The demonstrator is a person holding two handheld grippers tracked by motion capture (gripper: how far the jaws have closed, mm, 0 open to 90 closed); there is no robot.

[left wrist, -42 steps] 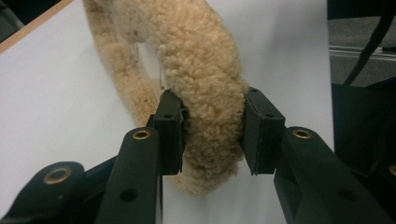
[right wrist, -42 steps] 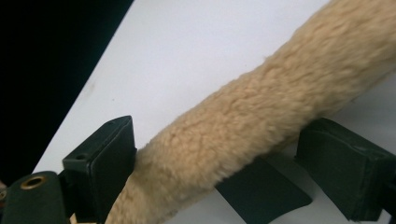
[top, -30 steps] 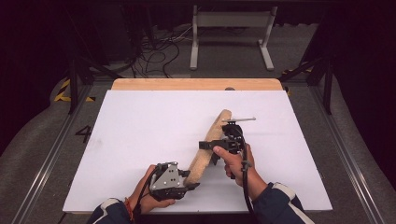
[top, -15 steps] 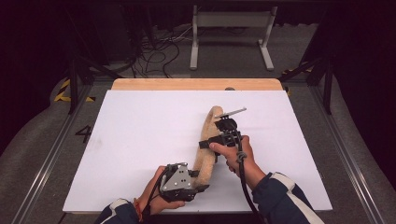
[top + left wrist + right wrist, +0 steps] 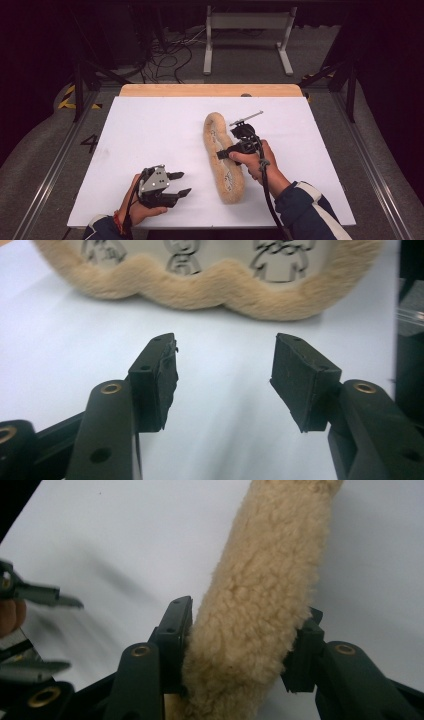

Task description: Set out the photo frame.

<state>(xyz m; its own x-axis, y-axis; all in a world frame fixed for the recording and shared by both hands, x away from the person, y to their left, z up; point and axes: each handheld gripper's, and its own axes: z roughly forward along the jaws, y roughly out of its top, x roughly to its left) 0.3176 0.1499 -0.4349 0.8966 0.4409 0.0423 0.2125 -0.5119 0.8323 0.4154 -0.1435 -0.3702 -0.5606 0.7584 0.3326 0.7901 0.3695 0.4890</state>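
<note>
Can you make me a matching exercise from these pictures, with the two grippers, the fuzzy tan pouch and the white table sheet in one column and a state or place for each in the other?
Things:
1. left gripper
2. right gripper
3. long fuzzy tan pouch with cartoon figures
4. white table sheet

States or places:
A. lies lengthwise on the sheet
B. jaws apart, nothing between them
C. covers the tabletop
D. jaws pressed on the fleece

Pairs: 1-B, 2-D, 3-A, 4-C
</note>
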